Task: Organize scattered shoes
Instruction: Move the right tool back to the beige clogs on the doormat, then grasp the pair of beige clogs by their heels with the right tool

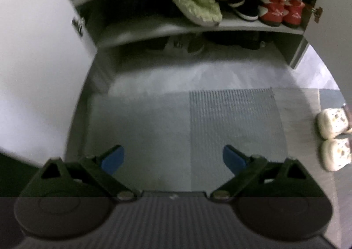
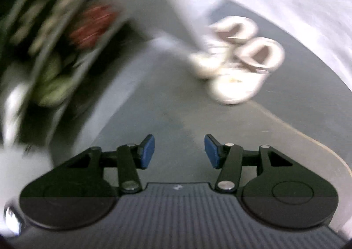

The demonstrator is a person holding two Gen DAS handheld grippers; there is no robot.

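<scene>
- Currently both empty: left gripper (image 1: 173, 158) jaws spread wide, right gripper (image 2: 179, 152) jaws partly apart.
- White shoes (image 2: 237, 59) paired on floor, beside shoe cabinet (image 1: 198, 28).
- Risk: blurred approach could knock pair askew.

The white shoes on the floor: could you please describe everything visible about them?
The white shoes are a cream, soft-looking pair with pinkish lining, standing side by side and touching on the grey floor, to the right of the open shoe cabinet. The left wrist view shows speckled toes. Neither gripper touches them; blur hides finer detail.
</scene>
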